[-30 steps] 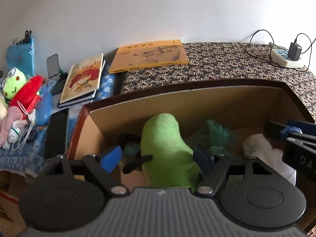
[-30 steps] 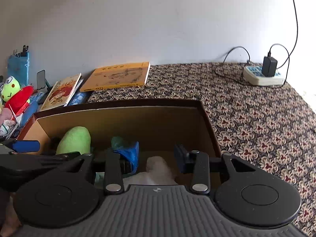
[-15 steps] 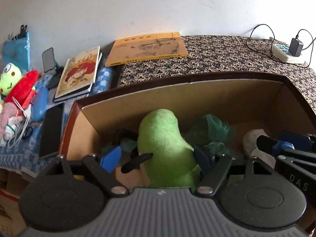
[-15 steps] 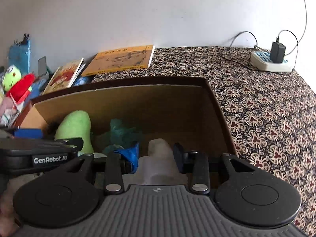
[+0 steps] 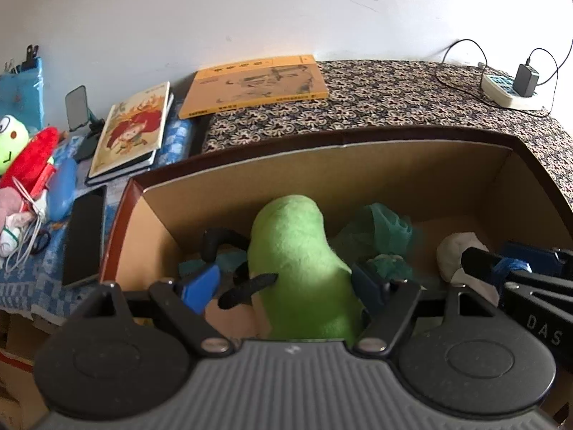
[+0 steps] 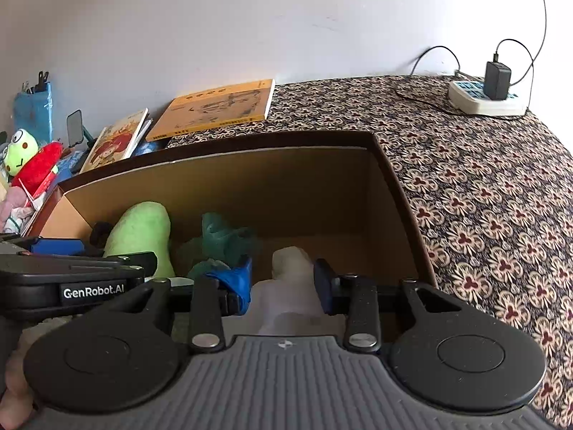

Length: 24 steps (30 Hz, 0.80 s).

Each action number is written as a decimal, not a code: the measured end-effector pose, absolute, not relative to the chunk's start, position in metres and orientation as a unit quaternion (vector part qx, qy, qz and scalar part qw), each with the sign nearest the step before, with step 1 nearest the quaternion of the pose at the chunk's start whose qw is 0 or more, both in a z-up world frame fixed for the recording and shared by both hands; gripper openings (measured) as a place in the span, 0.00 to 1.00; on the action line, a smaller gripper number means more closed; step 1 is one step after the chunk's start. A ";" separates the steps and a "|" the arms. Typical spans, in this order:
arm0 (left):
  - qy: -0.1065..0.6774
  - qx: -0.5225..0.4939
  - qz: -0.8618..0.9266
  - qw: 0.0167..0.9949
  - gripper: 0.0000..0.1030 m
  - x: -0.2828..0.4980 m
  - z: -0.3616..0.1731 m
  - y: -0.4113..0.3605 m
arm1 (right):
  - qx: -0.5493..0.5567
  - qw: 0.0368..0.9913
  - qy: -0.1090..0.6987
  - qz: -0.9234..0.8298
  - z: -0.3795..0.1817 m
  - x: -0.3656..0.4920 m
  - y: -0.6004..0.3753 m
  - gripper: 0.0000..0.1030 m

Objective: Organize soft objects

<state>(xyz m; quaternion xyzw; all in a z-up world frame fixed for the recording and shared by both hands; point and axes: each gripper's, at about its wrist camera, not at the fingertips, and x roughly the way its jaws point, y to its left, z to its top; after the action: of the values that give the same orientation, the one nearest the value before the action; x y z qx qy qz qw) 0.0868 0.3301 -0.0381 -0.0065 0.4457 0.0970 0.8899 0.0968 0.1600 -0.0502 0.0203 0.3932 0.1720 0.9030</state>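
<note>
Both grippers lower into cardboard box (image 5: 358,168) than before. Left gripper (image 5: 286,283) spread around green plush (image 5: 297,261); right gripper (image 6: 283,279) clamped on white soft item (image 6: 290,286); teal cloth (image 6: 222,236) between.

Fuzz, cardboard and matt plastic in my view

I see a fuzzy green plush toy (image 5: 297,258) in a matt brown cardboard box (image 5: 358,168), beside teal mesh fabric (image 5: 386,225) and a soft white cloth bundle (image 6: 290,279). My left gripper (image 5: 286,288) and right gripper (image 6: 283,281) are matt black plastic with ribbed grey housings; the tablecloth (image 6: 483,193) looks woven and patterned.
</note>
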 end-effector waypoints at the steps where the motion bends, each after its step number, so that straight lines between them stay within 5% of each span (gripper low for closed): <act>1: 0.446 -0.005 0.094 0.890 0.73 0.087 -0.038 0.329 | 0.025 0.902 0.394 0.172 -0.050 0.097 0.158 0.20; 24: 0.443 0.002 0.102 0.891 0.74 0.086 -0.037 0.328 | 0.027 0.905 0.391 0.166 -0.053 0.098 0.161 0.19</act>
<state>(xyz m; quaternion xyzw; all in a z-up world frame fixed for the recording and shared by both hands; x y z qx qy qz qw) 0.0863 0.3282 -0.0368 0.0022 0.4432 0.1018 0.8906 0.0981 0.1605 -0.0530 0.0271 0.3910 0.1656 0.9050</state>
